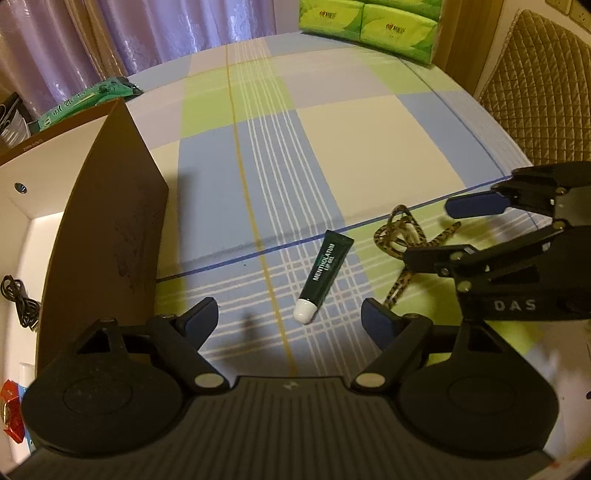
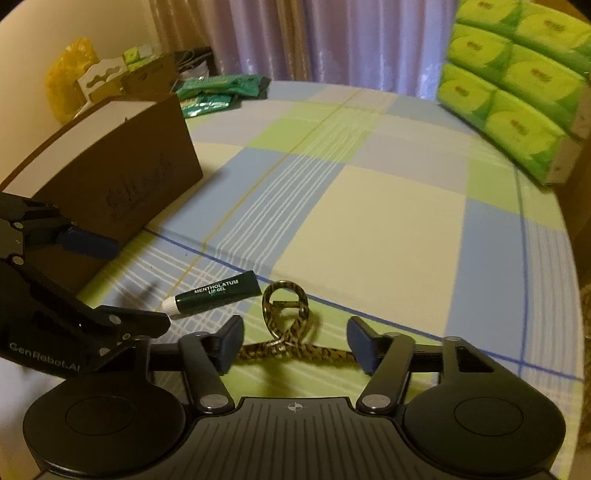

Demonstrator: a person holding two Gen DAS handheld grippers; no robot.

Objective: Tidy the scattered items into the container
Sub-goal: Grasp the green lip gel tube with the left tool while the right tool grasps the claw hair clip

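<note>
A dark green lip gel tube [image 1: 324,271] [image 2: 214,292] with a white cap lies on the checked cloth. My left gripper [image 1: 290,321] is open, its fingers standing either side of the tube's capped end. A leopard-print hair clip [image 2: 286,325] [image 1: 400,240] lies just right of the tube. My right gripper [image 2: 295,343] is open too, and the clip's arms stretch between its fingers. The brown box [image 1: 107,221] [image 2: 118,162] with a white inside stands at the left; a black cable [image 1: 20,299] lies in it.
Green tissue packs [image 2: 513,81] [image 1: 369,26] are stacked at the far right. Green sachets [image 2: 218,92] lie behind the box. A quilted chair back [image 1: 539,88] stands past the table's right edge. Curtains hang behind.
</note>
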